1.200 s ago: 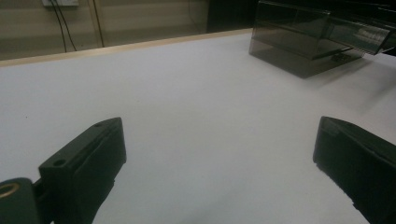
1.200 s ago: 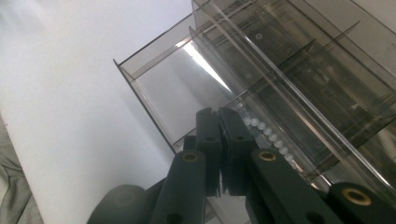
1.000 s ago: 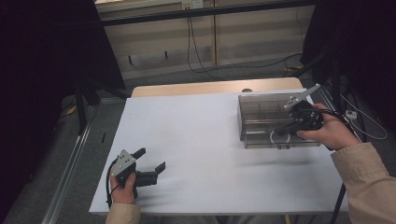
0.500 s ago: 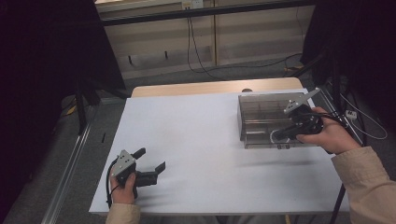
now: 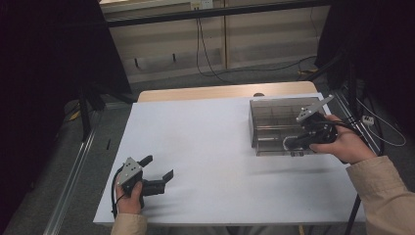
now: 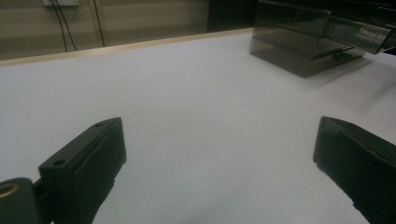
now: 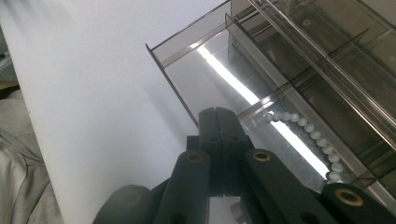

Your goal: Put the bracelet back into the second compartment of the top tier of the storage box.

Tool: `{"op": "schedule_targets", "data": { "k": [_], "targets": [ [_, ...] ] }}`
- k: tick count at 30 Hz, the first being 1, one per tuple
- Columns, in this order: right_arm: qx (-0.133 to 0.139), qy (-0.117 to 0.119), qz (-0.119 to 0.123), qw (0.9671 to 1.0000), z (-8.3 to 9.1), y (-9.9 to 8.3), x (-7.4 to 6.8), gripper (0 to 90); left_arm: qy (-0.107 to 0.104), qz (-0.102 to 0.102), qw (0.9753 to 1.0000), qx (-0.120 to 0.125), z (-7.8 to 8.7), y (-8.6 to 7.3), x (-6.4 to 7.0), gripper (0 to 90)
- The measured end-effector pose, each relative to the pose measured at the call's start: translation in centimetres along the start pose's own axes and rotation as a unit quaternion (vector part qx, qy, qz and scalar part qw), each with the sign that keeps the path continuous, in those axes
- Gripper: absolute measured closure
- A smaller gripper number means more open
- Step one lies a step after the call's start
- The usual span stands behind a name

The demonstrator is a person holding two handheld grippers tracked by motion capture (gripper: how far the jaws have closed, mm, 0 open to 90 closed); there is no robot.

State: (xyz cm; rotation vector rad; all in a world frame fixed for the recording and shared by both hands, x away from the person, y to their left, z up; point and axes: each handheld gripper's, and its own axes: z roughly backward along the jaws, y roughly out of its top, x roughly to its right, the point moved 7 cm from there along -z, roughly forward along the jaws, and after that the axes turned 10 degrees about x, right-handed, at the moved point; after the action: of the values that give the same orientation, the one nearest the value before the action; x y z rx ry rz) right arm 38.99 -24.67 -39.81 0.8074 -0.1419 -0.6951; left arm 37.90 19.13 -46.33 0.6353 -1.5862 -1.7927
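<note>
Right gripper (image 5: 293,143) lowered; beads (image 7: 299,122) in organizer (image 5: 274,117).

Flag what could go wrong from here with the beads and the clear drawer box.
1. The right tongs are shut at one end of the white bead string, whose other end trails in the open drawer; a pull could snag it on a divider or let it slip.
2. The smoky clear drawer box sits unheld while the left tongs rest open far across the white table, so a tug might drag the box.
</note>
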Motion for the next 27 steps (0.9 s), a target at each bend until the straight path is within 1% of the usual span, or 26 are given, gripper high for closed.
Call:
{"op": "schedule_targets", "data": {
  "k": [7, 10, 16, 18, 19, 23, 27],
  "targets": [
    [-0.001, 0.003, 0.004, 1.0000, -0.09, -0.09, -0.26, 90.0, -0.001, -0.004, 1.0000, -0.001, -0.03, -0.01, -0.04, 2.7],
    [-0.002, 0.003, 0.006, 1.0000, -0.20, -0.20, -0.30, 90.0, 0.000, -0.001, 1.0000, -0.001, -0.01, -0.03, -0.01, 2.7],
    [-0.006, 0.005, 0.004, 1.0000, -0.46, -0.52, -0.42, 90.0, 0.000, -0.002, 1.0000, -0.001, -0.01, -0.03, -0.03, 2.7],
    [-0.008, 0.007, 0.005, 0.9999, -0.51, -0.61, -0.52, 90.0, 0.000, 0.000, 1.0000, -0.001, 0.01, -0.02, 0.00, 2.7],
    [-0.008, 0.007, 0.005, 0.9999, -0.52, -0.65, -0.55, 90.0, 0.000, -0.003, 1.0000, -0.001, 0.00, -0.01, -0.04, 2.7],
    [-0.008, 0.007, 0.006, 0.9999, -0.57, -0.78, -0.60, 90.0, -0.001, -0.002, 1.0000, -0.001, 0.02, -0.01, -0.01, 2.7],
    [-0.009, 0.010, 0.008, 0.9999, -0.66, -0.97, -0.63, 90.0, 0.001, 0.003, 1.0000, 0.000, 0.03, 0.00, 0.00, 2.7]
  ]
}}
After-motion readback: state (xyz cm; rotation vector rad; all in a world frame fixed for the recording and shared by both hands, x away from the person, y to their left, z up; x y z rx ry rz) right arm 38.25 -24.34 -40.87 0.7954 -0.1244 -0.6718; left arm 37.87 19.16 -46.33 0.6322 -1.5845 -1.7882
